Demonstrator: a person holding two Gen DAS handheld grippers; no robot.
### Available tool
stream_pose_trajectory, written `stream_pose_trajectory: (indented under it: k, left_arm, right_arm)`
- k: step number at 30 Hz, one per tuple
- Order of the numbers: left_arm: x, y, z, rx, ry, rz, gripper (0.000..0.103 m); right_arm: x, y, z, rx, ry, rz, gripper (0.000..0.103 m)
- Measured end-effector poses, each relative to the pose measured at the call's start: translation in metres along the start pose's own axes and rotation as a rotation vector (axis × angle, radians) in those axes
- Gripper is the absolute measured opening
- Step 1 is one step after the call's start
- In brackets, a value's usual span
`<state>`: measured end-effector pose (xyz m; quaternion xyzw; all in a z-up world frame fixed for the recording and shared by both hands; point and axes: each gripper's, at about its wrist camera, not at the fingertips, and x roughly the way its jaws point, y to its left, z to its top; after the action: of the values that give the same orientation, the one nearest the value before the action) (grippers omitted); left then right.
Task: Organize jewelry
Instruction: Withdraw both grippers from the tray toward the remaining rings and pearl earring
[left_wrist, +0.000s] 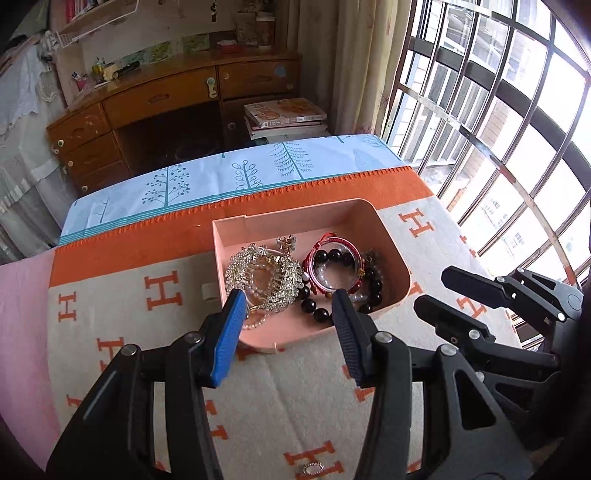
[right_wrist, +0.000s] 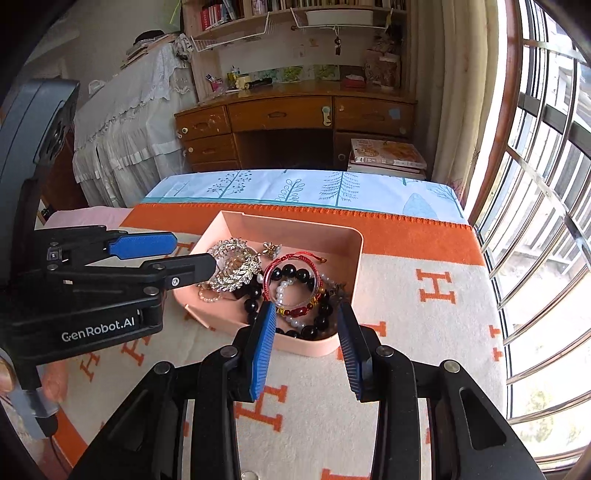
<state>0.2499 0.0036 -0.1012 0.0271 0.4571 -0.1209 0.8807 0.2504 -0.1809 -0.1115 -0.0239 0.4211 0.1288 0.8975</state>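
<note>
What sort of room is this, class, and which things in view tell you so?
Most likely a bedroom or study at home. A wooden desk with drawers stands under bookshelves, a curtain hangs beside a barred window, and the pink jewelry box sits on an orange-and-cream blanket.

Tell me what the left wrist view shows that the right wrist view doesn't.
Only the left wrist view shows a small rhinestone ring lying on the blanket below the open left hand-held gripper.

Only the right wrist view shows the left unit's GenRobot.AI label and a white-draped rack.

Both show the pink tray with the rhinestone comb, red bangle and black beads, and the open right hand-held gripper.
</note>
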Motion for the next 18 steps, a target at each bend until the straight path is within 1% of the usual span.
stream_pose_trajectory:
  k: [5,9,14,18]
  left_arm:
    - [-0.04,0.006,-0.03,-0.001,-0.021,0.003,0.045]
    - [-0.062,0.011,-0.06,-0.013,-0.018,-0.007,0.045]
    - [-0.076,0.011,-0.098,-0.023,-0.009,-0.029,0.045]
    - [-0.078,0.002,-0.125,-0.007,-0.015,-0.025,0.045]
  right_arm:
    - [-0.032,0.016,-0.025,-0.006,-0.013,0.029,0.035]
    - [-0.055,0.028,-0.053,-0.016,-0.011,0.049,0.035]
    - [-0.074,0.035,-0.084,-0.018,0.0,0.063,0.035]
    - [-0.084,0.035,-0.107,-0.012,0.004,0.064,0.035]
